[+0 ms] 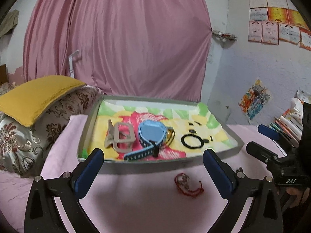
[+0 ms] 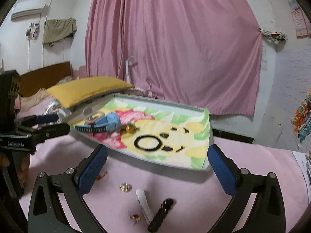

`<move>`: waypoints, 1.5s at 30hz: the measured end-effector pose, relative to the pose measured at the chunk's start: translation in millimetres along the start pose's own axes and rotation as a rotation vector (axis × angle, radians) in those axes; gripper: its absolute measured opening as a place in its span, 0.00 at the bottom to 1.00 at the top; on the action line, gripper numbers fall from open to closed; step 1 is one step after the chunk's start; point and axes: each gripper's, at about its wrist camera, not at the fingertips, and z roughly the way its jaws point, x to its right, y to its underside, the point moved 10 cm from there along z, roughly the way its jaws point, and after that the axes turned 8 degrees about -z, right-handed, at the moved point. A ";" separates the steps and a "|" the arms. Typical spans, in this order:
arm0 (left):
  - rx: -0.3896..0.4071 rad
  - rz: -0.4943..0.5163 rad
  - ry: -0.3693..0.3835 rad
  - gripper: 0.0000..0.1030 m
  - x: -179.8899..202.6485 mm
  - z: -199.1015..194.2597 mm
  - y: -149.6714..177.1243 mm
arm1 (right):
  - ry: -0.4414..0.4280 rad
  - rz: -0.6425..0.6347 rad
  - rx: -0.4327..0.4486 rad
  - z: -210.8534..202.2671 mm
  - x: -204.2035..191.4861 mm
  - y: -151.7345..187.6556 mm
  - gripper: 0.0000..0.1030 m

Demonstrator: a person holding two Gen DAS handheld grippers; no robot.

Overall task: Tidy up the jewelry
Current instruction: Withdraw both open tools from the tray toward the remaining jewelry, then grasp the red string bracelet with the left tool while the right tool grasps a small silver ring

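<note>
A grey-rimmed tray (image 1: 85, 134) with a colourful lining holds a beige claw clip (image 1: 120, 137), a blue watch (image 1: 153, 136) and a black ring (image 1: 191, 140). My left gripper (image 1: 155, 172) stands open just before the tray's near rim, with nothing between its fingers. A red string bracelet (image 1: 184, 184) lies on the pink cloth below it. My right gripper (image 2: 157, 168) is open too, by the tray's (image 2: 206, 168) near corner. Under it lie a small gold ring (image 2: 124, 186), a white clip (image 2: 144, 205), a black clip (image 2: 161, 213) and a tiny red-gold piece (image 2: 135, 217).
A yellow cushion (image 1: 38, 97) on patterned pillows (image 1: 21, 137) sits left of the tray. A pink curtain (image 1: 120, 38) hangs behind. Books and papers (image 1: 287, 124) are stacked at the right. A gold bead (image 2: 129, 128) lies in the tray beside the watch (image 2: 108, 123).
</note>
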 end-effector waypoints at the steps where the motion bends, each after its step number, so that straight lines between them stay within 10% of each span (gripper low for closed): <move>1: -0.009 -0.001 0.000 0.99 -0.5 0.0 1.6 | -0.006 -0.013 -0.021 0.9 -0.5 3.7 0.98; 18: -0.282 -0.029 0.087 0.89 2.0 20.6 47.5 | -0.135 -0.112 -0.214 20.9 -24.7 36.2 0.97; 31: -0.401 -0.056 0.160 0.45 21.9 35.9 69.0 | -0.228 -0.111 -0.300 33.2 -45.5 48.9 0.32; 45: -0.446 0.053 0.114 0.30 44.5 44.0 75.6 | -0.246 -0.155 -0.365 42.1 -56.8 57.0 0.26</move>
